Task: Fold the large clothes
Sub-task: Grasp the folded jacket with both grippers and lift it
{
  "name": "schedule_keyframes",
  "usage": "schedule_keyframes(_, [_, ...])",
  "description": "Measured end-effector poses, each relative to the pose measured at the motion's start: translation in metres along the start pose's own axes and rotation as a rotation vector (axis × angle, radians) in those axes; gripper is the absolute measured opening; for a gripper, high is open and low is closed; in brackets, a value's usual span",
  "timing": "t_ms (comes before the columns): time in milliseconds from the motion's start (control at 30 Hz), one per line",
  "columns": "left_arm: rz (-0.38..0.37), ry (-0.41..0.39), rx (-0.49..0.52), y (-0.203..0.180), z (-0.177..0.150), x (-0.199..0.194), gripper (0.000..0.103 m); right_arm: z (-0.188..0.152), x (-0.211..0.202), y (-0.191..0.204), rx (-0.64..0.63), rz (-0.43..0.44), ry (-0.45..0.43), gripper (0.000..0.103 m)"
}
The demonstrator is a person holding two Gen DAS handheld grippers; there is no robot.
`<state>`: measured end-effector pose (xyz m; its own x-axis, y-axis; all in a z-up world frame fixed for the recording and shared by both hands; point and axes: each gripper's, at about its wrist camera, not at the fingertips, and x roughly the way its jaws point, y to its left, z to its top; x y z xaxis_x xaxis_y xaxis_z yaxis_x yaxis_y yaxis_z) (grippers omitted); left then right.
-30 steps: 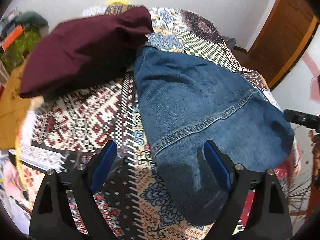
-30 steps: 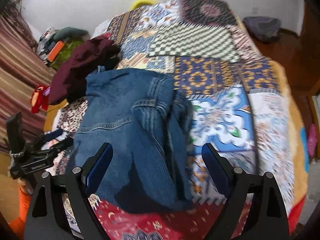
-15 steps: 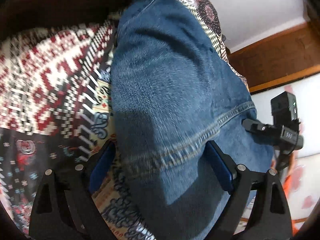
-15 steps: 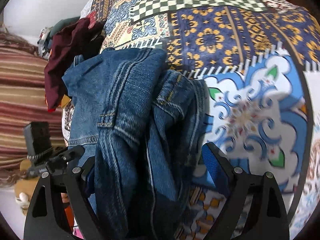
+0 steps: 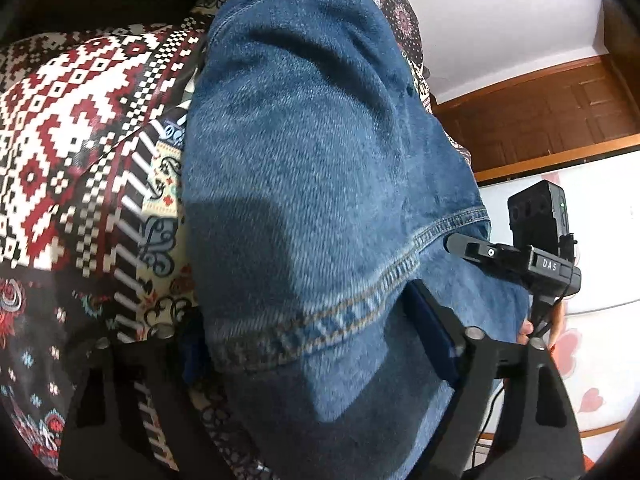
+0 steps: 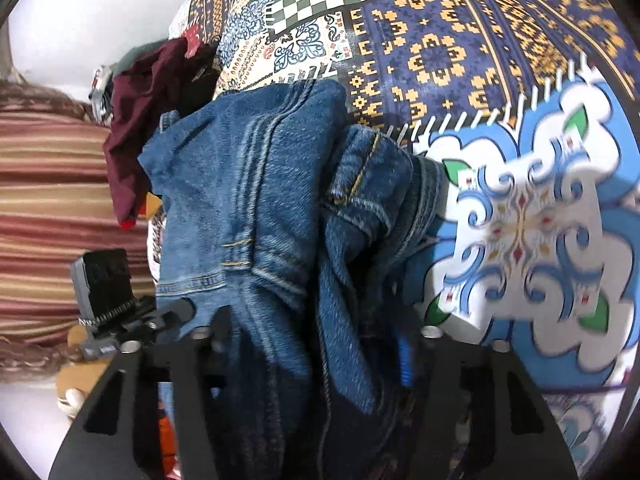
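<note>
A pair of blue jeans [image 5: 312, 168] lies on a patterned bedspread [image 5: 60, 128]. My left gripper [image 5: 308, 344] is open, its jaws on either side of the near denim edge with the stitched seam. In the right wrist view the jeans [image 6: 260, 200] are bunched and partly folded. My right gripper [image 6: 316, 344] is open, its jaws astride the thick bunched denim. The right gripper also shows in the left wrist view [image 5: 516, 260], at the far side of the jeans. The left gripper shows in the right wrist view [image 6: 120, 312].
A maroon garment [image 6: 140, 120] lies at the far left of the bed beside the jeans. The patchwork bedspread [image 6: 520, 220] stretches to the right. A striped curtain [image 6: 48, 208] hangs at the left. A wooden door [image 5: 560, 108] stands behind the bed.
Both grippers have moved down and forward onto the jeans. The denim now lies between the jaws of each. The jaws have stayed wide apart.
</note>
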<state>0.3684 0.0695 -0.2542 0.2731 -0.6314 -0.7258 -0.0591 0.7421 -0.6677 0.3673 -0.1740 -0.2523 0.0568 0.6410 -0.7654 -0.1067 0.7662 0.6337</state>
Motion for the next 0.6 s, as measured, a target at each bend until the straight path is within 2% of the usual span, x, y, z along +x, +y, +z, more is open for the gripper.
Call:
schedule_keyframes(33, [0.002,-0.014,0.001,-0.001,-0.004,-0.004,0.069,-0.006,-0.003,0.003,0.003,-0.001,-0.009,0.038])
schedule_keyframes(133, [-0.021,-0.032,0.001,-0.001,-0.013,-0.019,0.053,-0.014,-0.015,0.012,-0.006,0.007,-0.011,0.032])
schedule_keyframes(200, [-0.02,-0.045,0.041,-0.01,-0.022,-0.032,0.049,-0.022,-0.021,0.022,-0.028,-0.001,-0.015,0.029])
schedule_keyframes(367, [0.027,-0.088,0.152,-0.043,-0.043,-0.063,0.044,-0.039,-0.036,0.054,-0.08,-0.008,-0.059,0.028])
schedule_keyframes(500, [0.038,-0.171,0.228,-0.071,-0.059,-0.105,0.044,-0.045,-0.056,0.09,-0.15,-0.003,-0.125,0.028])
schedule_keyframes(600, [0.036,-0.243,0.273,-0.082,-0.055,-0.145,0.044,-0.041,-0.071,0.124,-0.208,0.019,-0.189,0.028])
